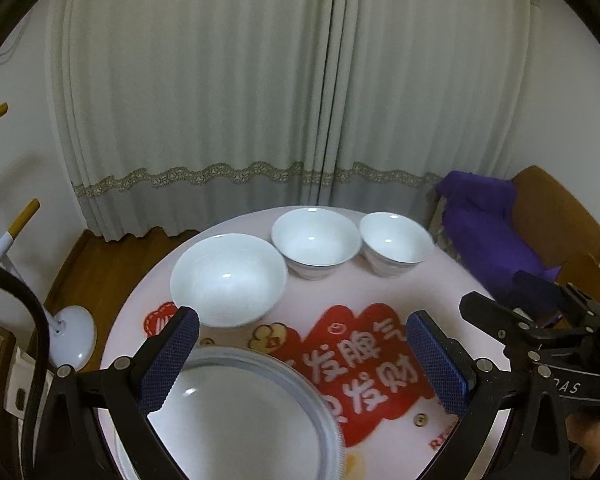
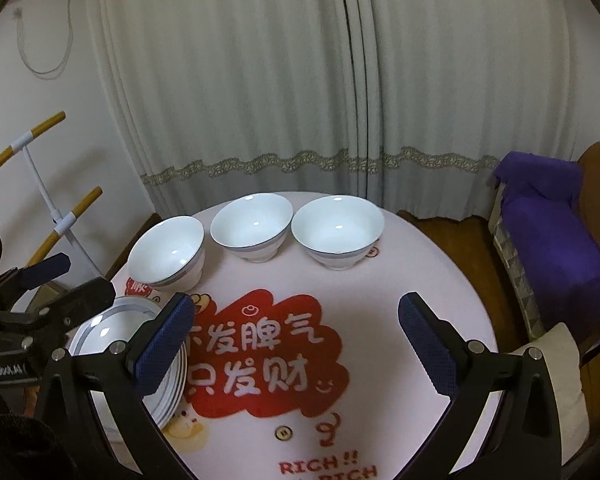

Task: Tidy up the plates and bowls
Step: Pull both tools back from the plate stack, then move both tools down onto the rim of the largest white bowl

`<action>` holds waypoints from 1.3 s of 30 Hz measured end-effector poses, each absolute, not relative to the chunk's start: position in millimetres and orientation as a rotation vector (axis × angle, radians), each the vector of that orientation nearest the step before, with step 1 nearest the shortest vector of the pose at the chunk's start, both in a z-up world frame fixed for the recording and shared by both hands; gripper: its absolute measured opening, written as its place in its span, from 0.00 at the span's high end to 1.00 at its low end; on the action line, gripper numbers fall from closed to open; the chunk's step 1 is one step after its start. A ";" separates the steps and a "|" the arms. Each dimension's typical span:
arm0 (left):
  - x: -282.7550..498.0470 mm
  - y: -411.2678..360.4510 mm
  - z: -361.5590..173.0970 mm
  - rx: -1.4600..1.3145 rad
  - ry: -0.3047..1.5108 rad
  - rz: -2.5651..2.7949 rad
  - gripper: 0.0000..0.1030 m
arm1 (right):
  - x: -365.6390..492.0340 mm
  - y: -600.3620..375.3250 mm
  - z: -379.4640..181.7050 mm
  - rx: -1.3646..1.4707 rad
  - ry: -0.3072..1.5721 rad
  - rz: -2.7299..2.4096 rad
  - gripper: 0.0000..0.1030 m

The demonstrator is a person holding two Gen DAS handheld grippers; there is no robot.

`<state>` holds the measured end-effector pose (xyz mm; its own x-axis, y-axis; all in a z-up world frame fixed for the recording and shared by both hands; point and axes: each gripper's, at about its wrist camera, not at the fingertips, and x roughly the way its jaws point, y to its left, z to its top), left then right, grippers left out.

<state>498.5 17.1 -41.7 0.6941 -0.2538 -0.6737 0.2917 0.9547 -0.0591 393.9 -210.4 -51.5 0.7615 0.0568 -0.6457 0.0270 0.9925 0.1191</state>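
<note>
- The left gripper point(image 1: 302, 354) has its 2 blue-padded fingers point(image 1: 168, 360) spread wide, holding nothing; the top plate of the plate stack point(image 1: 256, 412) lies below and between them, its rim close under the left finger.
- The right gripper point(image 2: 294, 346) is also spread wide and empty, poised over the red cartoon print point(image 2: 260, 356) on the round table point(image 2: 432, 280).
- Taking that red print as the landmark: the stack sits at its left edge, and 3 white bowls point(image 2: 252, 226) stand upright in a row beyond it, apart from each other.
- The left gripper is judged nearer the plates; the right gripper faces the middle and right bowls, which lie ahead of its fingers. Bowls and plates are round, so no long axis matters.
- The right view shows several stacked plate rims, which the left view cannot show; there only the top plate is visible.
- Each view catches the other gripper at its edge.
</note>
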 end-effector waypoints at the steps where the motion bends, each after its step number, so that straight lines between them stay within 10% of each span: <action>1: 504.3 21.1 -41.4 0.058 0.746 -0.302 0.01 | 400.0 -207.4 -53.1 0.124 0.712 0.019 0.00; 22: 602.8 71.7 -63.9 0.142 0.842 -0.215 0.01 | 507.2 -142.8 -96.6 0.141 0.842 0.102 0.01; 39: 655.6 86.2 -83.1 0.133 0.993 -0.161 0.13 | 542.2 -120.9 -131.2 0.188 0.968 0.124 0.20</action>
